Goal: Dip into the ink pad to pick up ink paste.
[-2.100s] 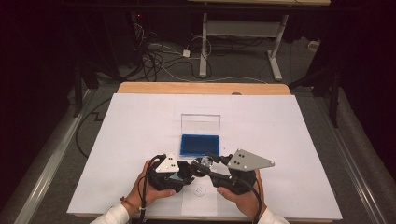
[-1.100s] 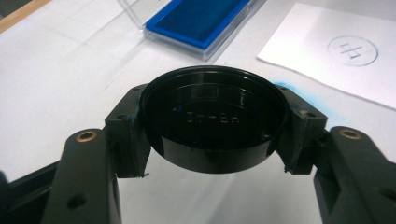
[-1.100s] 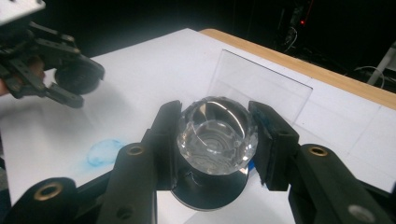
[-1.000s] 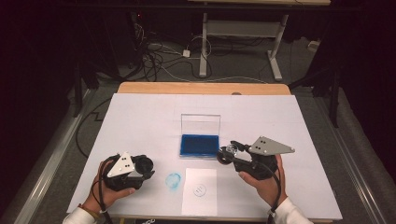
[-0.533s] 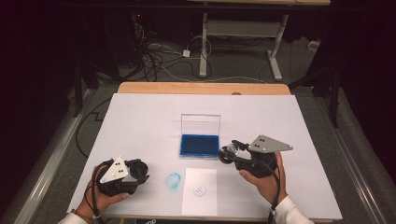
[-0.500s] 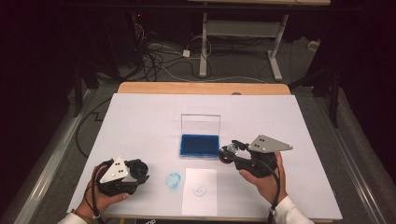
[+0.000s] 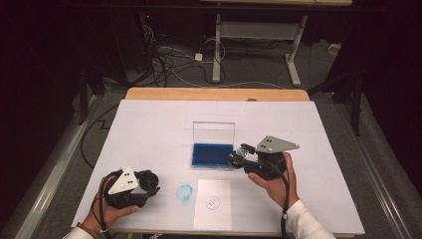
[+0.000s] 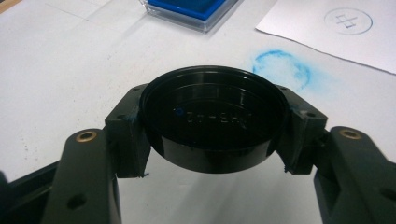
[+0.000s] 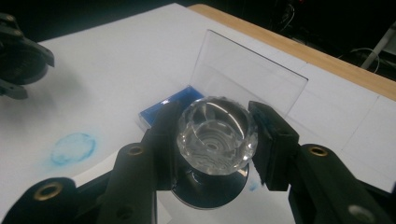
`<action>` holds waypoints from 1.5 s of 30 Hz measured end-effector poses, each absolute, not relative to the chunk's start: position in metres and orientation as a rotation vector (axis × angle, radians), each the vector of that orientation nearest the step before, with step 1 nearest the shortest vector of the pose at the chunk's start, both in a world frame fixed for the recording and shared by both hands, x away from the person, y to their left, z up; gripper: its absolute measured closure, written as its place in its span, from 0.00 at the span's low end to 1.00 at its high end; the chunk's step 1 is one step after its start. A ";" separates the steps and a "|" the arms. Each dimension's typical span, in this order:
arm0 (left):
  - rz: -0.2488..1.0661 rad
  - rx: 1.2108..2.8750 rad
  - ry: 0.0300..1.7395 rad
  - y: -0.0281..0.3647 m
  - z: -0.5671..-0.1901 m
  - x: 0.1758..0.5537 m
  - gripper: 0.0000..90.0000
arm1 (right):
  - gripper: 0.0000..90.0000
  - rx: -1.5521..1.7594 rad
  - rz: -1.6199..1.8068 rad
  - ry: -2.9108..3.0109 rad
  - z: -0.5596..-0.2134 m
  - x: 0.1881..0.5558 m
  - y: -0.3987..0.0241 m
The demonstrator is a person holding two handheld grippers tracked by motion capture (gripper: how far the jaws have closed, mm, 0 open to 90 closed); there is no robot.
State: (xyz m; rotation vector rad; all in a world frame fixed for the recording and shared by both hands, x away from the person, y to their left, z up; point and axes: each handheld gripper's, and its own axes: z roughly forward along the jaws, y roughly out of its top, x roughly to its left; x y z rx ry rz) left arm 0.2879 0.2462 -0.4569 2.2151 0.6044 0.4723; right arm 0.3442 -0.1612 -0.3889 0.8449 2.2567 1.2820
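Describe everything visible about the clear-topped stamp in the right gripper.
The stamp has a faceted, clear knob, glass or plastic by its look, with ringed grooves inside, above a round, dark, glossy base. The right gripper is shut on it, its black fingers pressing both sides of the knob. It is held upright above the white table cover, near the open blue ink pad. Blue ink smears show under its base.
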 end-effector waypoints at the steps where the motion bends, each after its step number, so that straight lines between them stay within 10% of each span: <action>1: 0.475 2.215 0.603 0.246 -0.456 0.288 0.40 | 0.64 0.855 1.273 2.270 -0.389 0.353 -0.157; 45: 0.460 2.206 0.615 0.247 -0.454 0.288 0.40 | 0.64 0.983 1.074 2.358 -0.434 0.404 -0.105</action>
